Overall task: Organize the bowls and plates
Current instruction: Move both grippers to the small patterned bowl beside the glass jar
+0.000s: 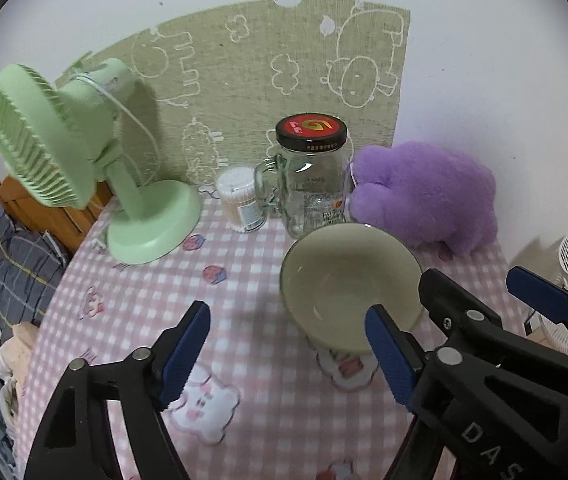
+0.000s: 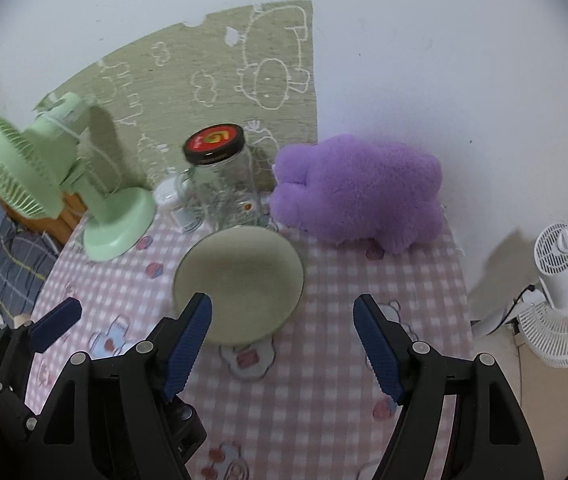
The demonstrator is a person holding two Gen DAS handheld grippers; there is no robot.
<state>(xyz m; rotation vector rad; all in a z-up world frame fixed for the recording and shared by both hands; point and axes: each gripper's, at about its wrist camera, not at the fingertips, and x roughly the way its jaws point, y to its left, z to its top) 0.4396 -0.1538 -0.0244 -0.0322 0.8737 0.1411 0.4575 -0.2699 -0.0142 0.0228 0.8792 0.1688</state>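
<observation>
in the left wrist view we see our left gripper (image 1: 287, 354) with its blue-padded fingers (image 1: 186, 354) spread wide and holding nothing. a pale green bowl (image 1: 349, 286) stands upright on the pink checked tablecloth (image 1: 244, 280), ahead of our right-hand finger, whose tip overlaps the bowl's near rim; we cannot tell if they touch. beyond the bowl, and just behind it, is a glass jar mug (image 1: 311, 184) with a black and red lid, and a small tub of cotton swabs (image 1: 240, 198) beside the mug's handle. a green desk fan (image 1: 84, 160) stands far ahead of our left-hand finger, and a purple plush toy (image 1: 427, 196) lies beyond the bowl to the right. the right gripper (image 1: 483, 292) enters from the right, its fingers apart, one at the bowl's right rim.

in the right wrist view our right gripper (image 2: 284, 350) is also wide, with nothing between its fingers (image 2: 377, 350). the bowl (image 2: 240, 284) sits just ahead of the left-hand finger, whose tip overlaps its near edge. the jar mug (image 2: 220, 176) stands right behind the bowl, the fan (image 2: 64, 184) further left, the plush toy (image 2: 359, 192) ahead of the right-hand finger. a white fan (image 2: 563, 288) stands off the table to the far right. the left gripper's finger (image 2: 58, 322) shows at the lower left.
</observation>
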